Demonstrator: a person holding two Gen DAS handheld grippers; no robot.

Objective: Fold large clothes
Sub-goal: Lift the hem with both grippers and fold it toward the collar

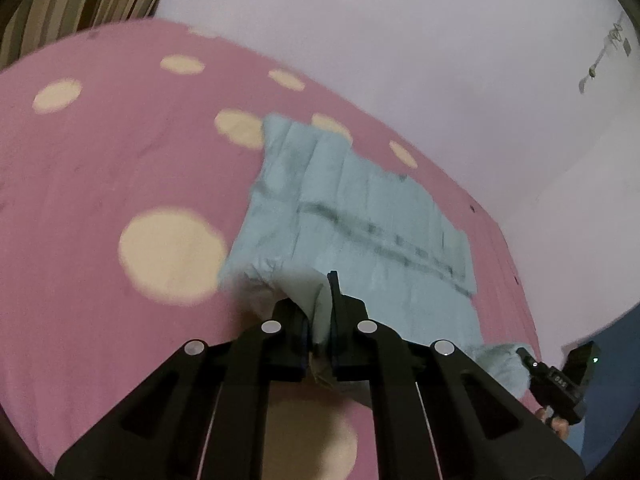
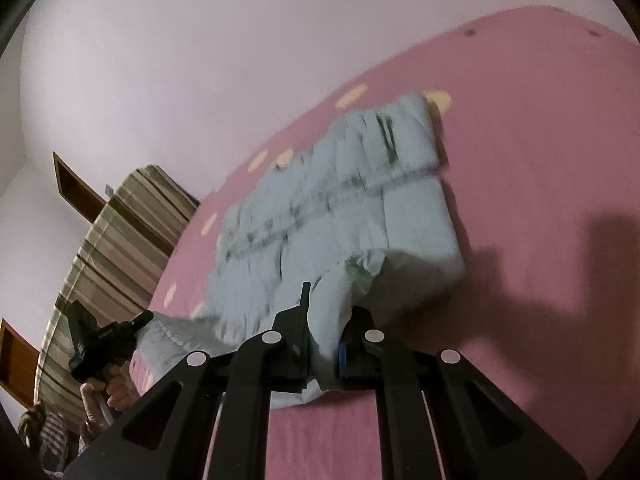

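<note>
The pale blue quilted garment (image 1: 352, 216) is laid lengthwise on the pink spotted bedsheet (image 1: 100, 184), and its near corners are clamped and lifted by the left gripper (image 1: 320, 320) and right gripper (image 2: 326, 332). The fold seems only begun. The fabric looks soft, puffy and stitched in panels.

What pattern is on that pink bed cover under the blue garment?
Pink bed cover with large cream polka dots, clearest in the left wrist view.
</note>
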